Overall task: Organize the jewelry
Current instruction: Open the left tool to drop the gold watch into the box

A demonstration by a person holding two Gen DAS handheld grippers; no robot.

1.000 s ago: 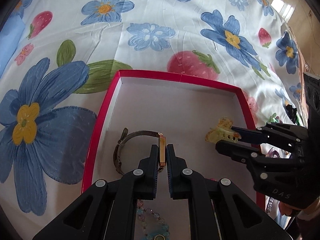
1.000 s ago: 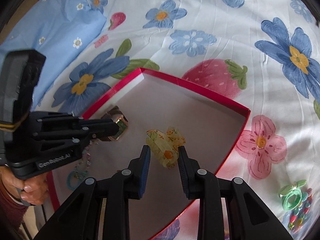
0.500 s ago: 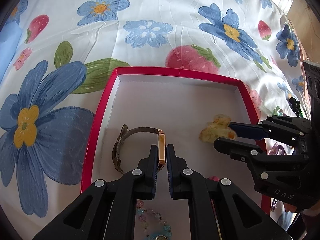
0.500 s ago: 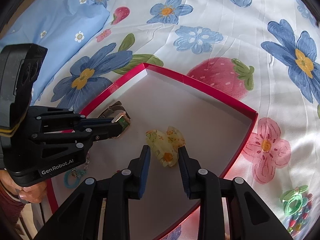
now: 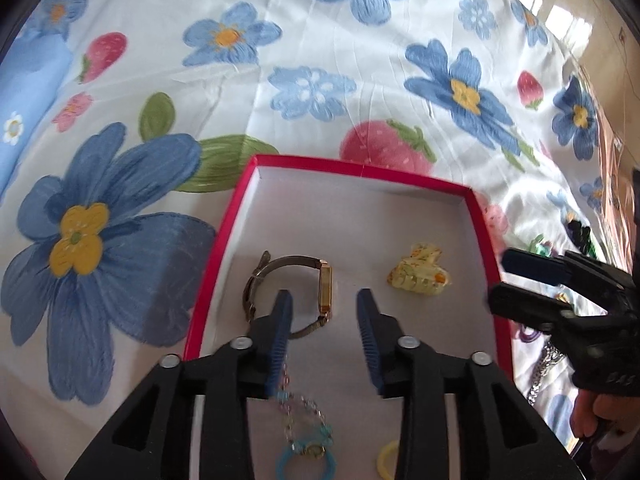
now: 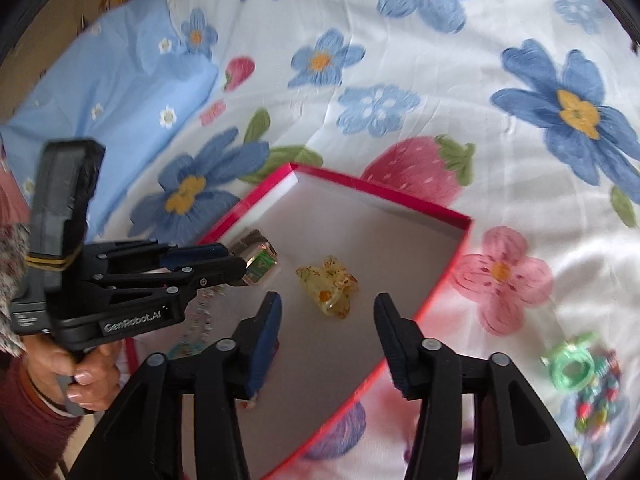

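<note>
Now the gold-cased wristwatch with its thin brown strap lies inside the shallow red-rimmed cardboard box, standing on its edge with the case's long side running away from the left gripper. That gripper's jaws are opening, the blue pads clear on either side of the case and pressing on nothing. Just to the right in the same box rests the translucent yellow butterfly hair clip, lying free on the pale floor of the box, slightly ahead of the right gripper, whose jaws are likewise opening with nothing between them. Near the box's front edge sit a pastel beaded bracelet with a turquoise ring and a small yellow band.

Both pieces look delivered, so the coming move is probably a fetch. The remaining loose items, a green hair tie and a cluster of coloured beads, lie outside the box on the flower-printed white bedsheet, off to the right. From that side the right gripper is clearly the nearer one.
</note>
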